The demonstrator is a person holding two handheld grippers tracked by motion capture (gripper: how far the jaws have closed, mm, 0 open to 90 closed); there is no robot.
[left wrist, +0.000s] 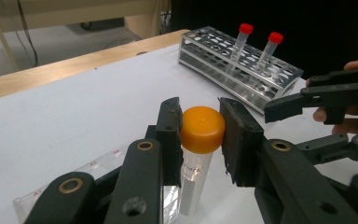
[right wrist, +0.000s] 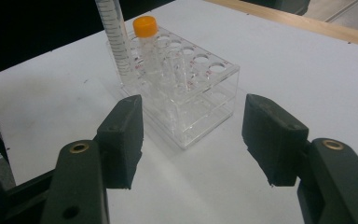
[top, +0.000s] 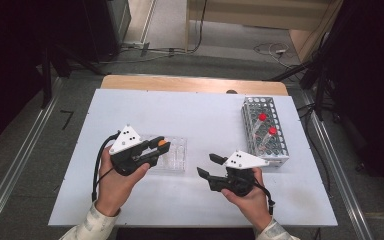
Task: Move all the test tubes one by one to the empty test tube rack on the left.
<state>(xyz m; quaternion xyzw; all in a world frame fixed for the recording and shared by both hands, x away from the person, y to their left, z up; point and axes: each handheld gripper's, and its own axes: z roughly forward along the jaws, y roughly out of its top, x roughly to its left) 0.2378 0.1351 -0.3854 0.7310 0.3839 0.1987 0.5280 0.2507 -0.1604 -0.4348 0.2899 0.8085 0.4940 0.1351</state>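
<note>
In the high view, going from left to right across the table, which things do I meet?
Left gripper shut on the orange-capped tube → clear rack → right gripper, open → metal rack with two red-capped tubes.

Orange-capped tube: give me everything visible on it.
The orange-capped tube is a clear plastic tube with a smooth, rounded orange screw cap and faint printing on its wall. It is upright, its lower part down in the clear plastic rack on the white table. The left gripper is shut on its cap, one black pad on each side. Its bottom end is hidden.
</note>
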